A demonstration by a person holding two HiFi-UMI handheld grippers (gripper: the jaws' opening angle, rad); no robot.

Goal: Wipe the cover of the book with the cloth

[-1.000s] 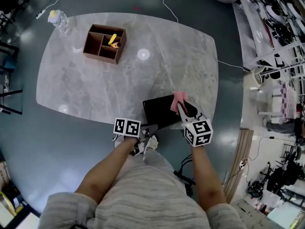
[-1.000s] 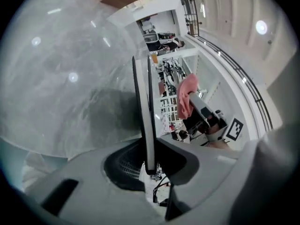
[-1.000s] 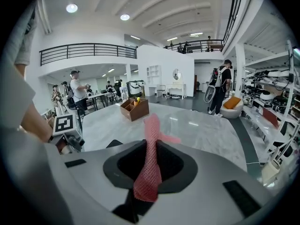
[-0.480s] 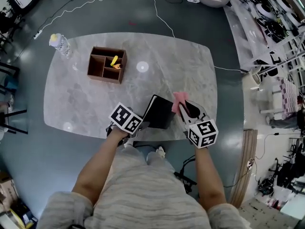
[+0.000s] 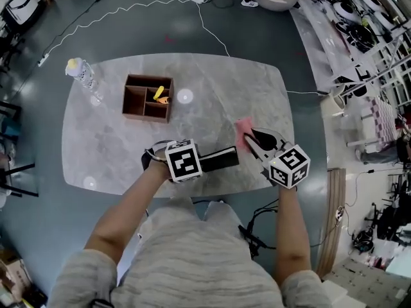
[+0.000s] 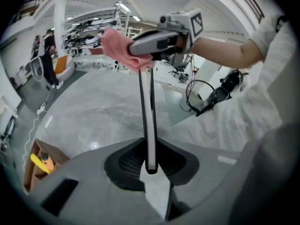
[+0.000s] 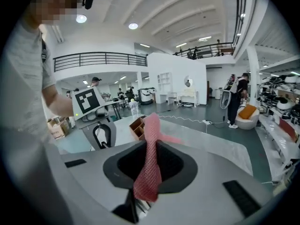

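The grey marble desk (image 5: 212,82) stands on a dark floor in an open hall. A wooden organiser (image 5: 148,98) sits toward its far left, and a bottle (image 5: 82,74) stands at the far left corner.

1. Left tongs (image 5: 200,162): jaws nearly together, clamped on one end of the black book (image 5: 221,158). The book is clear of the desk, over the near edge, and turned on edge. I judge this grip presents a cover face to my other hand instead of leaving it flat on the marble.

2. Right tongs (image 5: 252,140): jaws closed on the pink cloth (image 5: 243,131). A fold stands out past the tips, which gives me a soft working face.

3. The cloth sits at the book's free end. In the left gripper view it seems to touch the upper corner.

4. Judgement: wiping is at its start, and the next stroke needs firm support from the left tongs.
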